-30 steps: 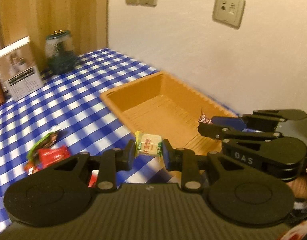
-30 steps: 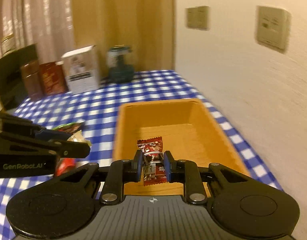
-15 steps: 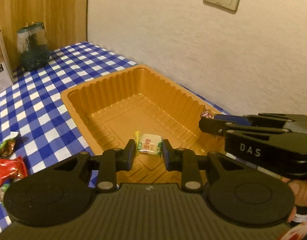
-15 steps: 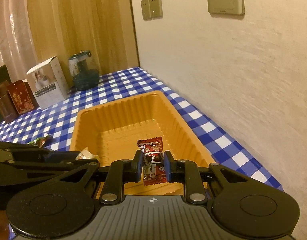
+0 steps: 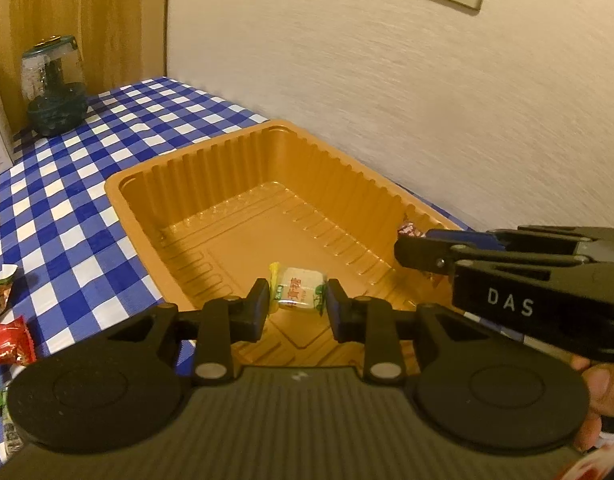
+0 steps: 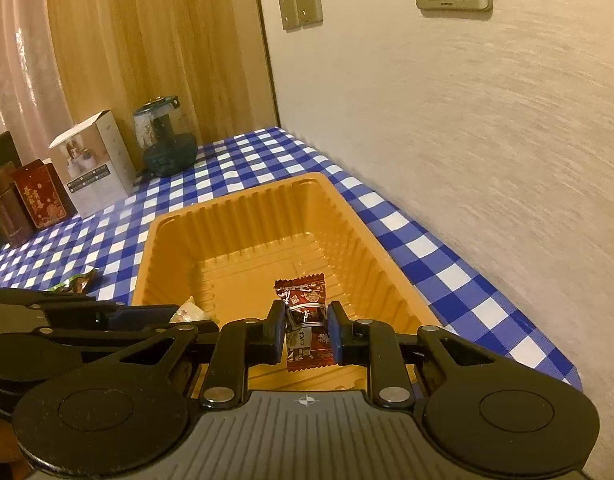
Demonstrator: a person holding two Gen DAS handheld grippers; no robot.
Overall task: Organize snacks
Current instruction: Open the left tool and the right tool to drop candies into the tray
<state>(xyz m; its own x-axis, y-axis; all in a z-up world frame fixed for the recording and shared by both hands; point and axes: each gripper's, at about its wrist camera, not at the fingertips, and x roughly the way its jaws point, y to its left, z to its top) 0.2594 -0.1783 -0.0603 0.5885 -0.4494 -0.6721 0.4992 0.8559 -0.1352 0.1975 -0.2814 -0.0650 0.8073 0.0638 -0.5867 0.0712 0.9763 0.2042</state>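
Two grippers are hovering over the ribbed orange plastic tray point(image 5: 211, 168), poised for dropping. Left gripper point(image 5: 297, 304) jaws are opening around a pale wrapped candy point(image 5: 297, 290); right gripper point(image 6: 305, 326) is clenching a dark red candy point(image 6: 305, 312).

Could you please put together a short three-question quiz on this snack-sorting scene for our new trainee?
1. True or false: the orange tray holds a pile of loose snacks.
2. Which candy is in the right gripper? A) white and green candy B) dark red candy C) no candy
3. Fill in: the glass jar stands on the ____ tablecloth.

Key
1. False. The tray's floor is bare; the only candies over it are those in the grippers.
2. B. The dark red candy is clamped there, while the white and green candy sits in the left gripper, whose jaws are opening.
3. Blue-and-white checked.
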